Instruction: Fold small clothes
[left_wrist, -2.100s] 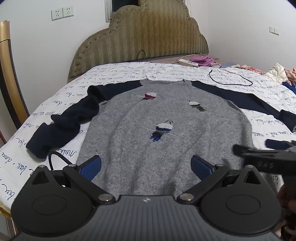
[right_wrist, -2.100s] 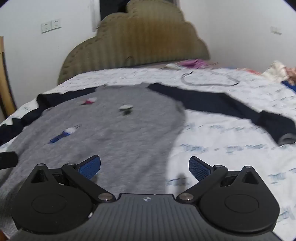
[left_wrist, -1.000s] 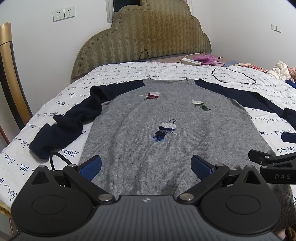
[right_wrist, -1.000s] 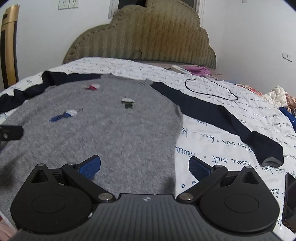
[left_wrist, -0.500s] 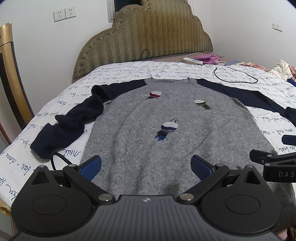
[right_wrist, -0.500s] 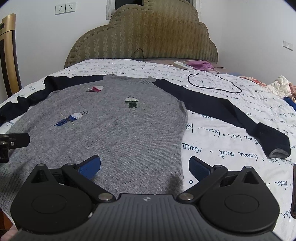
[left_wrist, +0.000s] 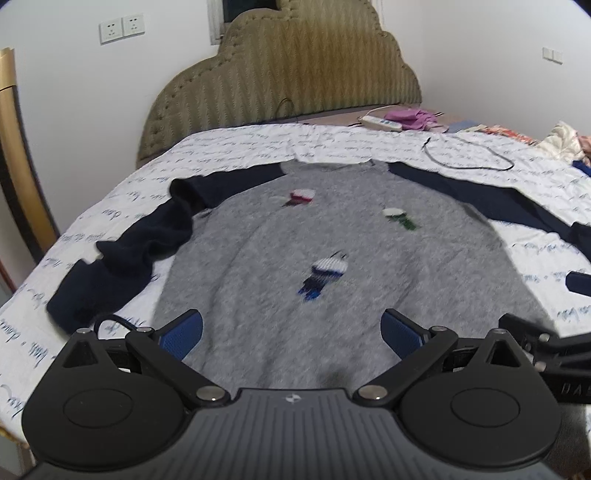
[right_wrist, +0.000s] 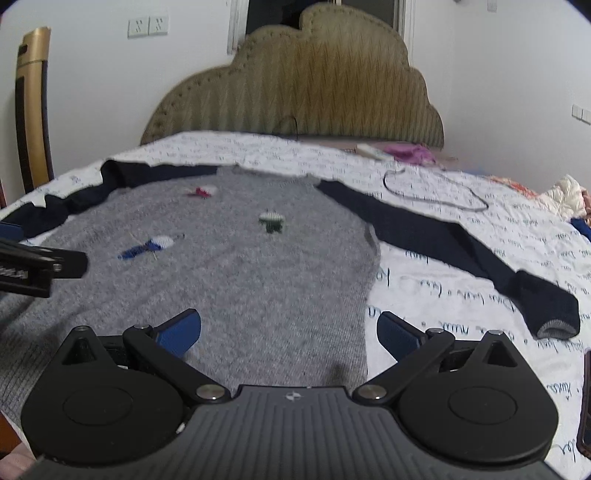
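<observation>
A grey sweater (left_wrist: 332, 251) (right_wrist: 258, 280) with navy sleeves and small embroidered figures lies flat, front up, on the bed. Its left sleeve (left_wrist: 140, 251) is bunched and bent toward the hem; its right sleeve (right_wrist: 461, 243) stretches out straight, cuff at the right. My left gripper (left_wrist: 291, 330) hovers open over the hem's left half, nothing between its fingers. My right gripper (right_wrist: 288, 328) hovers open over the hem's right edge, also empty. Each gripper shows at the edge of the other's view.
The white bedspread (left_wrist: 229, 155) with blue script covers the bed, before a padded headboard (left_wrist: 288, 74). A black cable loop (right_wrist: 432, 192), a power strip (left_wrist: 380, 122) and pink cloth (left_wrist: 417, 117) lie near the head. Clothes pile at far right (right_wrist: 565, 195). A phone edge (right_wrist: 585, 402) lies right.
Both grippers have shifted slightly forward over the hem and stay open. The sweater has not moved.
</observation>
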